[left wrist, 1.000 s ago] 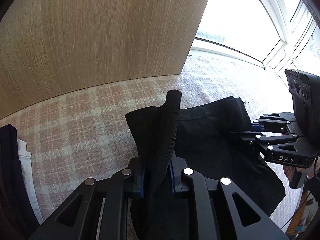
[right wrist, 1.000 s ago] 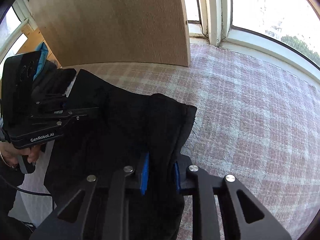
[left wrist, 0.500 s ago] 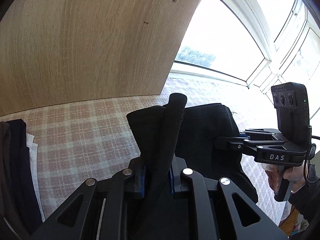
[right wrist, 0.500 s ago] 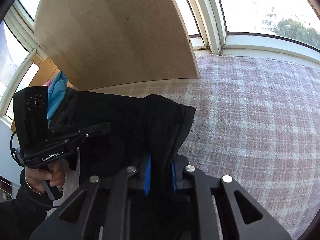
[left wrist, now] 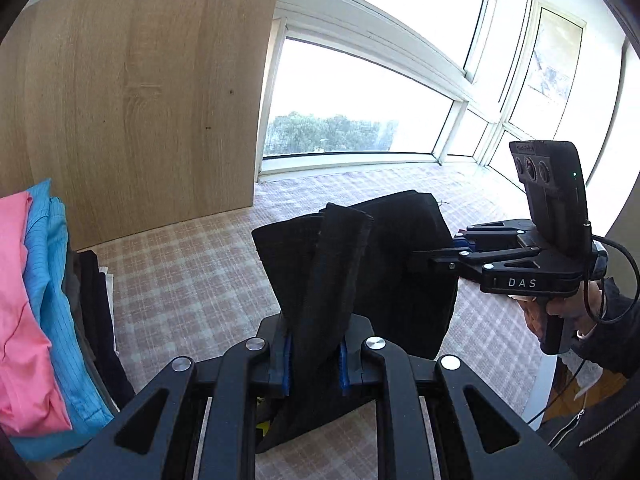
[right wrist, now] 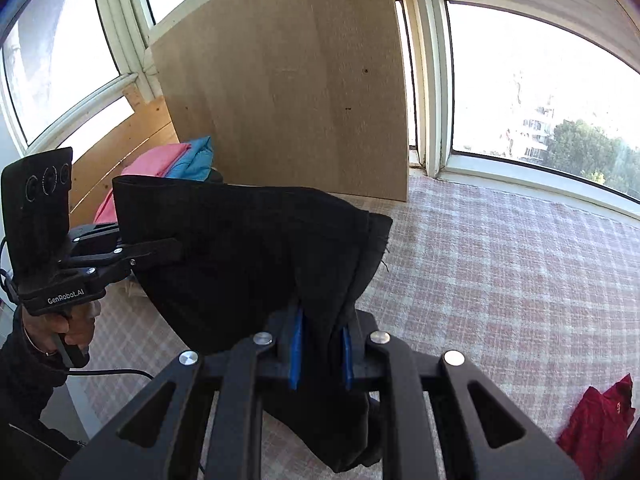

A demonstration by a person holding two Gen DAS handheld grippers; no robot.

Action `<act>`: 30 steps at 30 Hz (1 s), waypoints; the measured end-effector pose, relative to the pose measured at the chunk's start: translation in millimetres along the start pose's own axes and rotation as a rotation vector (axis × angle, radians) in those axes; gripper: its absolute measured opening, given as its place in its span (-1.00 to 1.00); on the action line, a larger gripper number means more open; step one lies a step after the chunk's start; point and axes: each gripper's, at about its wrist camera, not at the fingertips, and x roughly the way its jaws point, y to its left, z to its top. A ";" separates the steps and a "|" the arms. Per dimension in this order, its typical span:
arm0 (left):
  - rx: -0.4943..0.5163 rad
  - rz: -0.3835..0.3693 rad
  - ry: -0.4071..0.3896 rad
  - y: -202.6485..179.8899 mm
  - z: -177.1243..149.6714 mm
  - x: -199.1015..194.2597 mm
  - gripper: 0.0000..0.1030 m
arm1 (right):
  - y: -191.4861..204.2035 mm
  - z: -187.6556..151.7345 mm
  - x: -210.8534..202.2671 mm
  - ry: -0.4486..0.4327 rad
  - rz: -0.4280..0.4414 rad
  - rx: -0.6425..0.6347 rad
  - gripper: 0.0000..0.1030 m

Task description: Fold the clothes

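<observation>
- Black garment [left wrist: 404, 264]: hanging clear of the plaid-covered surface [left wrist: 180, 280], stretched between both grippers; sitting at centre in the left wrist view, and from about 9 o'clock to centre in the right wrist view.
- Left gripper [left wrist: 314, 356]: clamping a bunched edge of the garment between its blue pads [left wrist: 286, 360], at 6 o'clock in its own view.
- Right gripper [right wrist: 320, 356]: pinching the opposite edge, cloth filling the gap between its pads; showing at 3 o'clock in the left wrist view, with a hand gripping its handle.
- Progress, as a judgement: the garment is looking held up for spreading or a first fold; no finished fold is showing on it, so laying down, folding and stacking appear to be remaining.
- Stack of clothes [left wrist: 36, 300]: pink over blue over dark pieces, lying at 9 o'clock in the left wrist view, beside the wooden panel [left wrist: 132, 92]; seemingly handled already.
- Red garment [right wrist: 596, 420]: lying loose at 4 o'clock in the right wrist view, apparently awaiting its turn.
- Hidden or unclear: the garment's type and lower hem are being cut off below both grippers; its dark folds are giving little detail; the stack's lower pieces are hard to tell apart.
</observation>
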 end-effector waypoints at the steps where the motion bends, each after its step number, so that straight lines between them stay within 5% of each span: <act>1: -0.018 -0.005 0.008 -1.0 -4.8 -0.5 -0.71 | 3.2 -7.5 -0.7 0.011 0.001 0.006 -0.71; 6: -0.021 0.008 -0.015 -6.5 -2.5 -21.4 -0.71 | 18.6 -23.7 -13.7 0.020 0.008 -0.001 -0.71; 11: -0.033 0.017 -0.102 6.0 12.3 -73.8 -0.71 | 37.0 7.6 -26.6 -0.025 0.036 -0.016 -0.71; 21: 0.011 0.241 -0.282 29.7 27.4 -195.8 -0.71 | 132.9 93.6 -57.5 -0.148 0.132 -0.189 -0.71; 30: -0.026 0.411 -0.282 86.8 10.6 -276.2 -0.70 | 234.3 130.6 -33.5 -0.173 0.291 -0.226 -0.71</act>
